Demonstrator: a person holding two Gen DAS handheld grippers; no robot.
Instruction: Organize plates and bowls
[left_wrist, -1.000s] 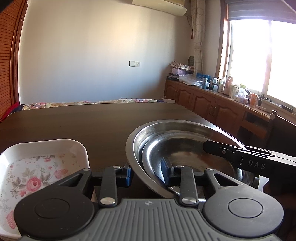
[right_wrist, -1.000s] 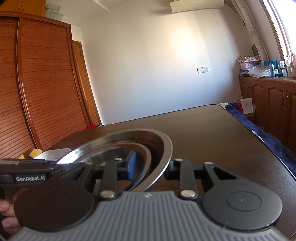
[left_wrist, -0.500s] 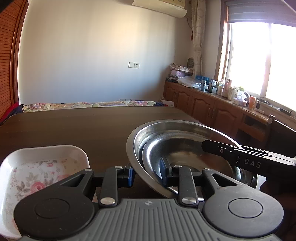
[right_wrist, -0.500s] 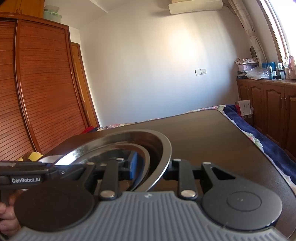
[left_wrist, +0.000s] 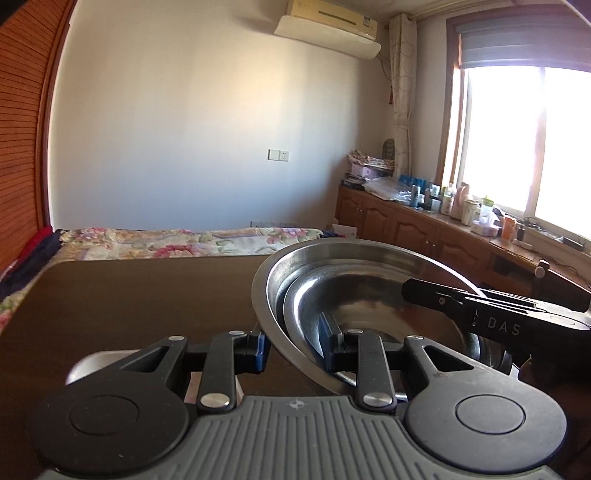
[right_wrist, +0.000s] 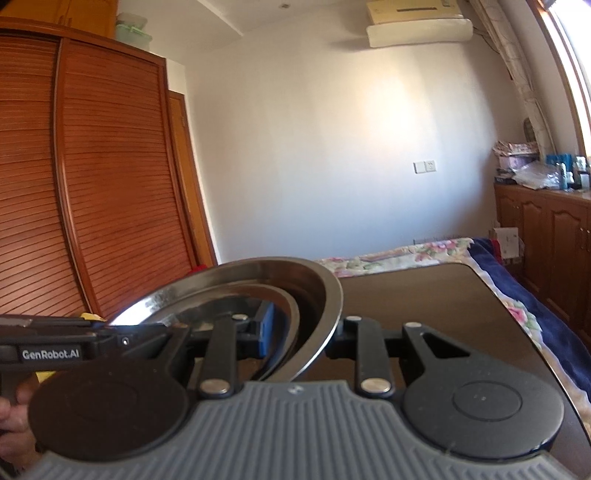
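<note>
While each hand-held gripper pinches an opposite rim | left (left_wrist: 293, 349), right (right_wrist: 301, 334) | steel bowls (left_wrist: 354, 280): stiff, slippery, nested | above desk (left_wrist: 129, 295)

So my left gripper (left_wrist: 293, 349) has its fingers pinched on the near rim of the big steel bowl (left_wrist: 354, 266), one inside, one outside. A smaller steel bowl (left_wrist: 373, 314) sits nested in it. My right gripper (left_wrist: 495, 314) grabs the opposite side, over the dark table (left_wrist: 140, 295).
</note>
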